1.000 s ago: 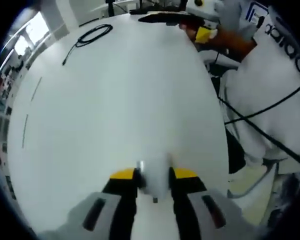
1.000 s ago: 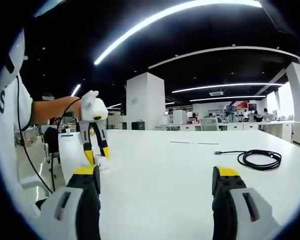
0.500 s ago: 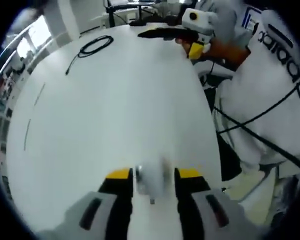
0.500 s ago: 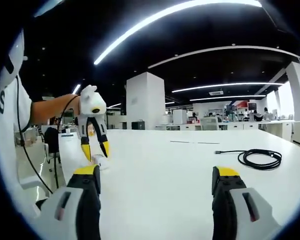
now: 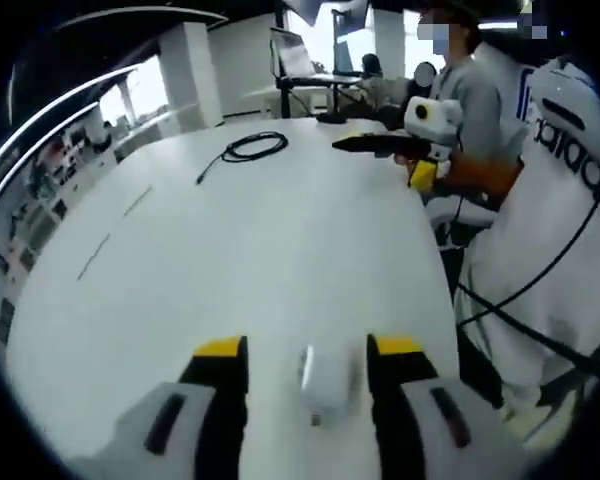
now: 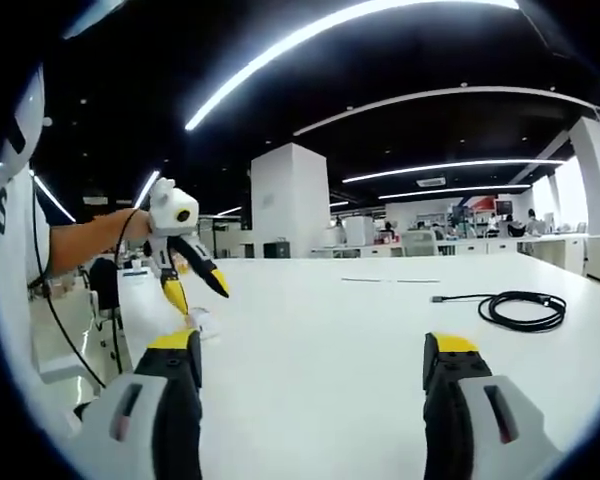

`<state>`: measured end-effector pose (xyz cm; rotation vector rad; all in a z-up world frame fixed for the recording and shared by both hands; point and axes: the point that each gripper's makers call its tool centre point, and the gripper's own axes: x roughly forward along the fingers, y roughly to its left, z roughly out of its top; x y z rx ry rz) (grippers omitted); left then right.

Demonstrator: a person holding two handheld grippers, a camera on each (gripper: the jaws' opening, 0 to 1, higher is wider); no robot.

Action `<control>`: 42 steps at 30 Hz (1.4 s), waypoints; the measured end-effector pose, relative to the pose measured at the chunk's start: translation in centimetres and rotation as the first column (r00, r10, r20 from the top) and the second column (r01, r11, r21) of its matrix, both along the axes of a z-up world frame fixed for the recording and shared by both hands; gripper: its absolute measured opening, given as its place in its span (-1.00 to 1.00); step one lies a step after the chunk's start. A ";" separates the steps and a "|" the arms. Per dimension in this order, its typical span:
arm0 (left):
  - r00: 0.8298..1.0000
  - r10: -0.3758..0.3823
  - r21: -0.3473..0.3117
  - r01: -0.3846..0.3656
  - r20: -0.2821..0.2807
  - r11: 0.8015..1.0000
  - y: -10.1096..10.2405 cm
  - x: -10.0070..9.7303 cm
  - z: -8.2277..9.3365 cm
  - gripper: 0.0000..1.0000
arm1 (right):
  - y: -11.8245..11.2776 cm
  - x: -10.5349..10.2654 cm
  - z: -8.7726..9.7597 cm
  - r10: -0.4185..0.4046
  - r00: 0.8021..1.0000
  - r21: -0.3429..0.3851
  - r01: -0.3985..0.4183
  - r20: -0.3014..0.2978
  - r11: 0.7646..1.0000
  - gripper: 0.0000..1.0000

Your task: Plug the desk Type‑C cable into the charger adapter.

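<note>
Now the left gripper (image 5: pixel 305 350) has let go and lifted, jaws wide apart over the white charger adapter (image 5: pixel 318 377) on the table (image 5: pixel 230 250), while the empty, open right gripper (image 6: pixel 310 350) faces the far coiled Type-C cable (image 6: pixel 520 308), not yet fetched.

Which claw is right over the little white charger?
The left claw: the white charger sits between its open yellow tips. The right claw is over bare table.

small white charger adapter (image 5: pixel 320 378) soft with blur, its port face unreadable, coiled black Type-C cable (image 5: pixel 250 148) too small to show its plug end, white desk (image 5: pixel 230 260) cut off by the view's edge
</note>
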<state>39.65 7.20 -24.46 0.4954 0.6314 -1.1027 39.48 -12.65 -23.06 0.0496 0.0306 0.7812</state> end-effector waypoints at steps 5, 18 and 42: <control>0.996 0.059 -0.074 -0.054 0.065 0.996 0.2 0.9 1.0 0.05 | 0.2 -0.1 -0.1 0.004 1.000 -0.003 -0.004 0.001 1.000 0.86; 0.939 0.292 -0.379 -0.206 0.184 0.902 0.0 0.4 3.6 0.24 | -0.3 0.1 -0.4 -0.008 1.000 -0.016 0.008 -0.009 1.000 0.86; 0.717 0.610 -0.565 -0.364 0.337 0.740 1.4 -1.8 3.7 0.93 | 0.2 1.0 0.2 0.002 1.000 -0.051 -0.001 0.005 0.999 0.86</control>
